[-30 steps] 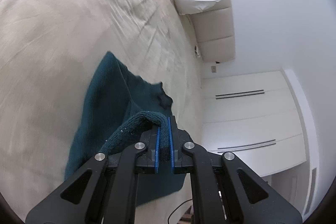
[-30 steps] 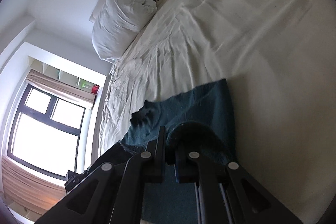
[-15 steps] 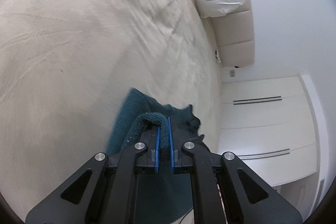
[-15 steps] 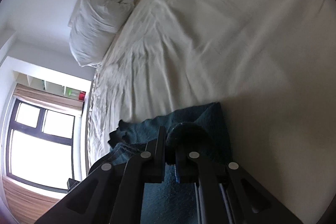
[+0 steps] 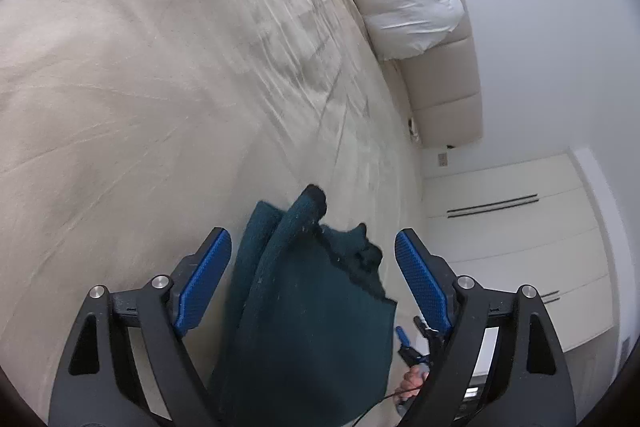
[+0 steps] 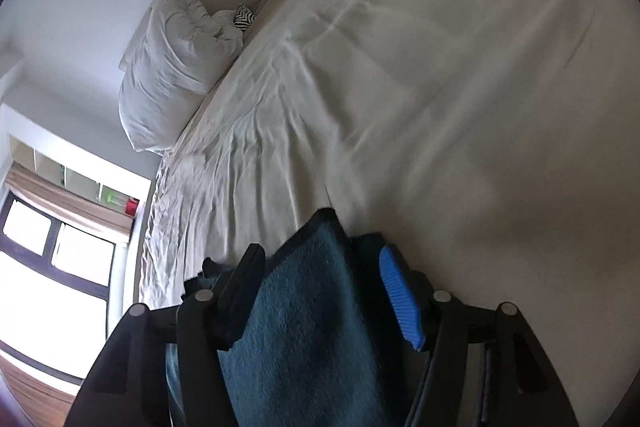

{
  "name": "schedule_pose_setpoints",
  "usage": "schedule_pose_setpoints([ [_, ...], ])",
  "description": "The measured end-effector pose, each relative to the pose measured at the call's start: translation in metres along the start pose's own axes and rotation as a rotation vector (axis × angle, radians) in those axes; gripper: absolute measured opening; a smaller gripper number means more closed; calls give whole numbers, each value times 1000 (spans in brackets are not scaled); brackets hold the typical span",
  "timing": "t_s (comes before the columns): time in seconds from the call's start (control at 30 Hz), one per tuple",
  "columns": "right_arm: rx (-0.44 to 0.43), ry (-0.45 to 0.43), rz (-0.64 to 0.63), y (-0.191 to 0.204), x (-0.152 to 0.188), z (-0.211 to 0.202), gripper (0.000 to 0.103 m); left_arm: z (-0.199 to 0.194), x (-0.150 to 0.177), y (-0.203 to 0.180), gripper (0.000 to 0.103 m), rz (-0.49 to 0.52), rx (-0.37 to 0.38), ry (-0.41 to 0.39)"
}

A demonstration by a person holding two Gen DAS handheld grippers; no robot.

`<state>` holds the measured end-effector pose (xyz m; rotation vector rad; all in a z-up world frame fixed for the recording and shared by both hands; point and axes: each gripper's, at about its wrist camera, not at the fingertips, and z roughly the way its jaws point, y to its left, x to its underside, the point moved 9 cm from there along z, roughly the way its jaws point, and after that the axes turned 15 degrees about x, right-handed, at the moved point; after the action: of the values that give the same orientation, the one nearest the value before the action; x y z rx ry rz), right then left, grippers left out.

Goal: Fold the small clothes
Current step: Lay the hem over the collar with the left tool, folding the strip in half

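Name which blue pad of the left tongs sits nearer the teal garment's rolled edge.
The left pad: the teal garment's rolled edge runs beside it.

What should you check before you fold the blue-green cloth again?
1. Left gripper let go: ok, its jaws stand wide apart with the teal cloth loose between them.
2. Right gripper let go: ok, open, with the cloth lying between its fingers.
3. Cloth resting on the bed: ok, it lies on the sheet.
4. Cloth lying flat and neat: not ok, one edge is rolled up and the far edge is ragged.
5. Fold lined up edge to edge: cannot tell, the near part is hidden by the grippers.
6. Free sheet beyond the cloth: ok; the pillow sits far off.
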<state>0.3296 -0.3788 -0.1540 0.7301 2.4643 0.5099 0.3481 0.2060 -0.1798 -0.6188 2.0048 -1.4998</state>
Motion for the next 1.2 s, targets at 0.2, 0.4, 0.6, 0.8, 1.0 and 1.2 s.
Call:
schedule_pose_setpoints([
  [0.2, 56, -21, -127, -8, 28, -25, 64, -15, 56, -1, 84, 105, -85, 76],
  [0.4, 138, -20, -295, -4, 70, -32, 64, -21, 98, -4, 84, 241, -192, 108],
  [0.6, 204, -6, -370, -18, 100, -31, 41, -25, 129, 4, 82, 299, -235, 142],
  [0.8, 198, -7, -350, -29, 108, -39, 21, -31, 142, 12, 38, 362, -331, 147],
  [1.0, 195, -10, -331, -29, 114, -46, 15, -37, 142, 24, 18, 382, -382, 163],
  [1.2, 182, 8, -282, -37, 116, -47, 11, -36, 140, 25, 12, 388, -384, 162],
])
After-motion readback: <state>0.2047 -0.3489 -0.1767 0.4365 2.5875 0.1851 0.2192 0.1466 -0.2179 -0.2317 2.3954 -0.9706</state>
